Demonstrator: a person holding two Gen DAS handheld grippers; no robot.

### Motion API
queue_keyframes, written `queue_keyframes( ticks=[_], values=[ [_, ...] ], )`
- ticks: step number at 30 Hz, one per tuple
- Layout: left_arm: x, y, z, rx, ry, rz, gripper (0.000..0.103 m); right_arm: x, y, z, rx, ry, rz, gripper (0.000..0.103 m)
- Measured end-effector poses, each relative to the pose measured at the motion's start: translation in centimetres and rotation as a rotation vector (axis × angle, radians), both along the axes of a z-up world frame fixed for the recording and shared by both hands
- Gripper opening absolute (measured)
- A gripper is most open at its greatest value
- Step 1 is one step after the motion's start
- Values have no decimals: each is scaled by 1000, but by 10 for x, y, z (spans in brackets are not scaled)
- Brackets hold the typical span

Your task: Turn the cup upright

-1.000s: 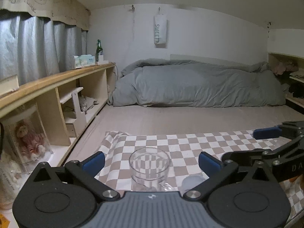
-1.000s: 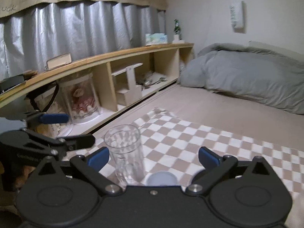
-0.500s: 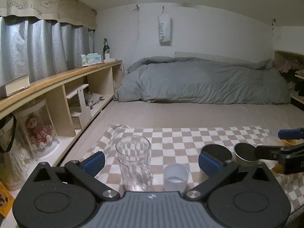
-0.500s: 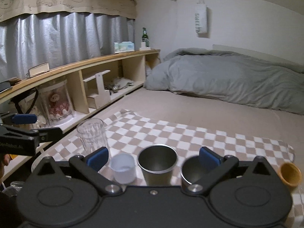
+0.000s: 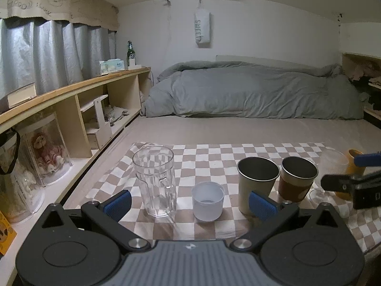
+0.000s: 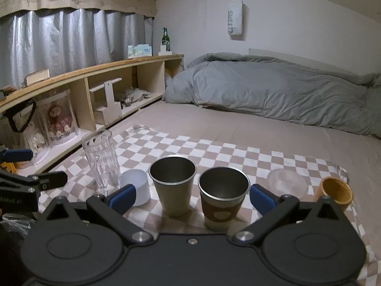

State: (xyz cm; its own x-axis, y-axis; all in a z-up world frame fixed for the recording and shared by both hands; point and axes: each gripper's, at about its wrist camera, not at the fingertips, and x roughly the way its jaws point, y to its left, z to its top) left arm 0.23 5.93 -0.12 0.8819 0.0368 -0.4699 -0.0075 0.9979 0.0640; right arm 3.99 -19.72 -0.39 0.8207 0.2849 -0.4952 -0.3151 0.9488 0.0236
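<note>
Several cups stand upright in a row on a checkered cloth (image 5: 214, 152). From the left: a tall clear glass (image 5: 156, 181) (image 6: 101, 159), a small white cup (image 5: 208, 201) (image 6: 136, 186), a steel cup (image 5: 257, 186) (image 6: 173, 184), a steel cup with a brown sleeve (image 5: 297, 182) (image 6: 222, 201), a clear stemmed glass (image 5: 332, 166) (image 6: 287, 183) and a yellow cup (image 5: 354, 162) (image 6: 335, 193). My left gripper (image 5: 189, 202) is open and empty, close in front of the clear glass and white cup. My right gripper (image 6: 191, 196) is open and empty, in front of the two steel cups.
A wooden shelf unit (image 5: 71, 100) with a book, boxed dolls and a bottle runs along the left. A grey duvet (image 5: 250, 90) lies at the far end of the bed. Each gripper shows at the edge of the other's view.
Both grippers have pulled back from the clear glass and away from each other. More of the cup row has come into both views. The cups have not moved.
</note>
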Motion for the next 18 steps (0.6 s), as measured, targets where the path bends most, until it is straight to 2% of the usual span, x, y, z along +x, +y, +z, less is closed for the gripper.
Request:
queue_keyframes(
  ticks=[18],
  values=[
    [2,-1,-3,-3,17,17,103,-2,-3,-5,5,24,-22,103]
  ],
)
